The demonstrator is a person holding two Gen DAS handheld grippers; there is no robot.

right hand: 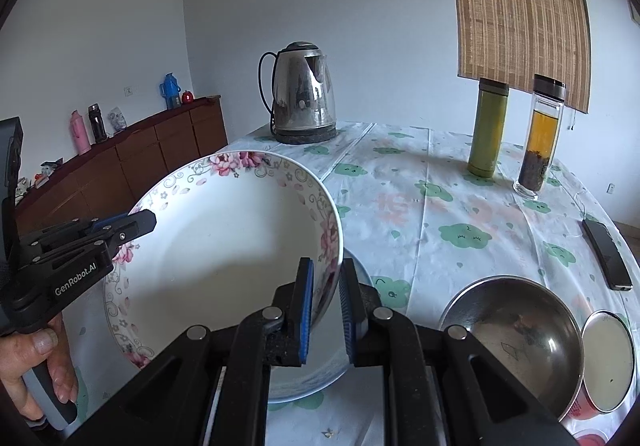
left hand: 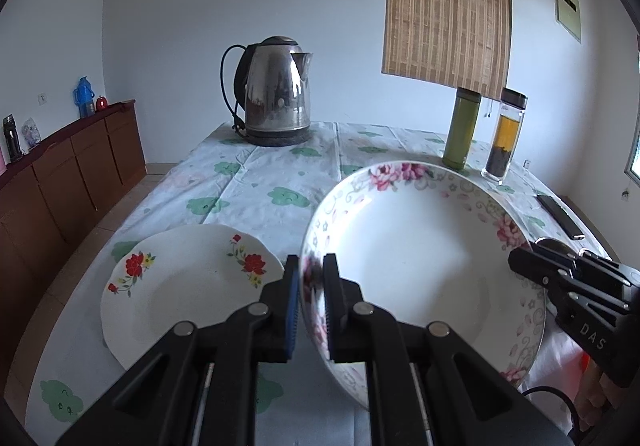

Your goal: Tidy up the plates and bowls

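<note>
A large white bowl with pink flowers on its rim [left hand: 412, 266] [right hand: 224, 258] is held tilted above the table between both grippers. My left gripper [left hand: 311, 278] is shut on its left rim; it also shows in the right wrist view [right hand: 136, 226]. My right gripper [right hand: 325, 286] is shut on its right rim; it also shows in the left wrist view [left hand: 524, 258]. A white plate with red flowers [left hand: 184, 294] lies on the table to the left. Another plate [right hand: 320, 378] lies under the bowl, mostly hidden. A steel bowl [right hand: 516, 334] and a small bowl [right hand: 608, 362] sit at the right.
A steel kettle [left hand: 276, 94] stands at the back of the cloth-covered table [left hand: 256, 182]. A green flask [right hand: 490, 130] and a glass tea bottle [right hand: 540, 138] stand at back right. A black phone [right hand: 608, 254] lies near the right edge. A wooden sideboard [left hand: 68, 174] runs along the left wall.
</note>
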